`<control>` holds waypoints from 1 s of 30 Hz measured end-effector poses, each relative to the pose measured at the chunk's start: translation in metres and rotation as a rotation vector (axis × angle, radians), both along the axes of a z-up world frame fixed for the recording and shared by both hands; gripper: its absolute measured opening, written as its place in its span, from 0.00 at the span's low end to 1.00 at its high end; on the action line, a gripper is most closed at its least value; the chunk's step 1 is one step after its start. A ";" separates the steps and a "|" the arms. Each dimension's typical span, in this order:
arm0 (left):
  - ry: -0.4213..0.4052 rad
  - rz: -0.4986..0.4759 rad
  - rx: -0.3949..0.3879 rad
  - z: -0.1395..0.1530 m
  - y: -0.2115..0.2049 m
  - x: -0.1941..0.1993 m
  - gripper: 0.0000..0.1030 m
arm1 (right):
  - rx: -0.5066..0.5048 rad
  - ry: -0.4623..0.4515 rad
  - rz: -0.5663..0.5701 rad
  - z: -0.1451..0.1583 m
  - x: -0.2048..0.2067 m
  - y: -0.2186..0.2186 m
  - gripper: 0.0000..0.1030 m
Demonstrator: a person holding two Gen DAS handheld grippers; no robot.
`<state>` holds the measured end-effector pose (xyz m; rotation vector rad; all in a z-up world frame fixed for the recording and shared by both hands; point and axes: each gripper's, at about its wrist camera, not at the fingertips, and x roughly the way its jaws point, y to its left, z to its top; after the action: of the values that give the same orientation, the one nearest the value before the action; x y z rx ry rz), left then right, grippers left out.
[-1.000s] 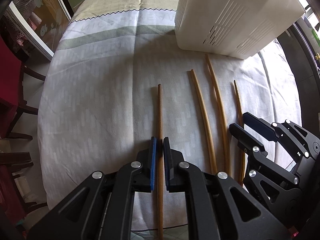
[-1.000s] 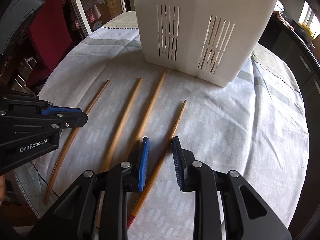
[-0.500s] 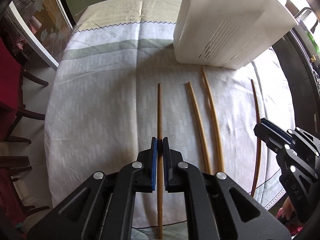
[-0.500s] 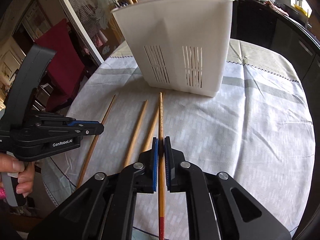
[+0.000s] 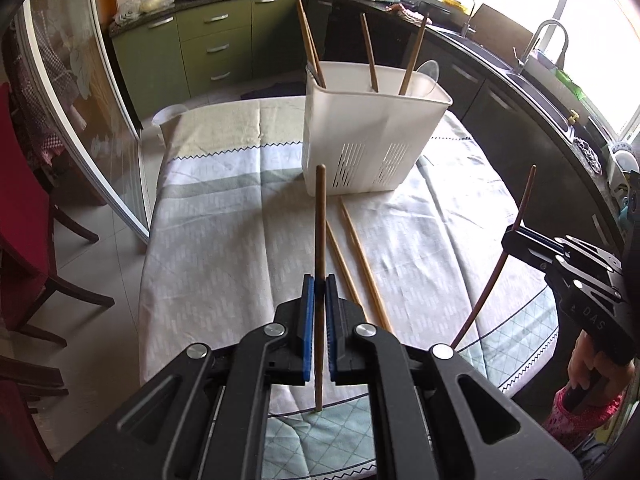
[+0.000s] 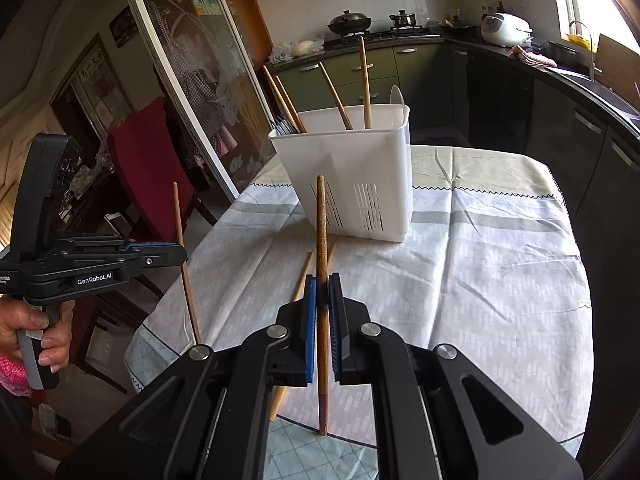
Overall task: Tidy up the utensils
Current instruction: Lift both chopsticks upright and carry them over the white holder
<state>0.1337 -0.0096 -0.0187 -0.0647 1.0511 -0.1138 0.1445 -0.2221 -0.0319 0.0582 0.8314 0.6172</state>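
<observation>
One chopstick [image 5: 319,232] was clamped upright in the left gripper [image 5: 319,292], another chopstick [image 6: 321,240] in the right gripper [image 6: 322,292], near the white holder [image 5: 372,136].

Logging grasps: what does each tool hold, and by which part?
Left tongs grip a chopstick below its middle. Right tongs grip another chopstick below its middle, above the red end.

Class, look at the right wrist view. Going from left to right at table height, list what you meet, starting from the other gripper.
Left gripper clamping a thin wooden chopstick → two loose wooden chopsticks on the cloth → ridged wooden chopstick with a red end in the right gripper → bare white patterned tablecloth.
</observation>
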 end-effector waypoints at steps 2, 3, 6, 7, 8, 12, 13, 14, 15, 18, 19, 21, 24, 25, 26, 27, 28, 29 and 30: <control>-0.022 -0.009 0.003 0.004 -0.002 -0.008 0.05 | 0.003 -0.013 -0.002 0.005 -0.006 -0.006 0.07; -0.030 -0.014 0.005 0.006 -0.003 -0.011 0.05 | 0.004 -0.018 -0.001 0.007 -0.008 -0.005 0.07; -0.052 -0.021 0.007 0.011 -0.006 -0.020 0.05 | 0.007 -0.032 0.001 0.012 -0.013 -0.005 0.07; -0.058 -0.023 0.008 0.013 -0.006 -0.022 0.05 | 0.008 -0.035 0.002 0.013 -0.014 -0.005 0.07; -0.064 -0.025 0.007 0.014 -0.006 -0.024 0.05 | 0.008 -0.038 0.003 0.014 -0.015 -0.005 0.07; -0.098 -0.032 0.011 0.022 -0.007 -0.030 0.05 | 0.010 -0.049 -0.001 0.018 -0.016 -0.007 0.07; -0.107 -0.034 0.012 0.024 -0.007 -0.031 0.05 | 0.009 -0.052 -0.001 0.019 -0.016 -0.007 0.07; -0.114 -0.034 0.013 0.026 -0.007 -0.031 0.05 | 0.009 -0.054 -0.001 0.020 -0.016 -0.007 0.07; -0.121 -0.034 0.012 0.028 -0.007 -0.032 0.05 | 0.009 -0.055 -0.001 0.020 -0.015 -0.007 0.07; -0.138 -0.034 0.011 0.035 -0.006 -0.033 0.05 | 0.012 -0.060 0.002 0.024 -0.015 -0.007 0.07; -0.143 -0.034 0.008 0.037 -0.006 -0.032 0.05 | 0.014 -0.060 0.005 0.025 -0.014 -0.006 0.07; -0.154 -0.037 0.007 0.042 -0.006 -0.031 0.05 | 0.018 -0.060 0.014 0.029 -0.012 -0.005 0.07; -0.179 -0.041 0.007 0.055 -0.008 -0.027 0.05 | 0.014 -0.073 0.024 0.041 -0.006 -0.004 0.07; -0.190 -0.043 0.005 0.060 -0.009 -0.026 0.05 | 0.016 -0.076 0.029 0.047 -0.003 -0.004 0.07; -0.200 -0.045 0.004 0.067 -0.010 -0.024 0.05 | 0.019 -0.081 0.033 0.054 0.000 -0.004 0.07; -0.213 -0.049 0.003 0.074 -0.010 -0.022 0.05 | 0.025 -0.086 0.034 0.061 0.004 -0.005 0.07; -0.224 -0.052 0.005 0.081 -0.012 -0.019 0.05 | 0.029 -0.093 0.033 0.068 0.007 -0.006 0.07; -0.235 -0.054 0.002 0.088 -0.012 -0.016 0.05 | 0.034 -0.102 0.030 0.077 0.012 -0.007 0.07; -0.244 -0.054 -0.004 0.096 -0.012 -0.013 0.05 | 0.041 -0.110 0.025 0.085 0.016 -0.008 0.07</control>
<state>0.1205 -0.0219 0.0774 -0.0253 0.8087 -0.1684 0.1601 -0.2301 0.0530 0.0502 0.7141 0.6552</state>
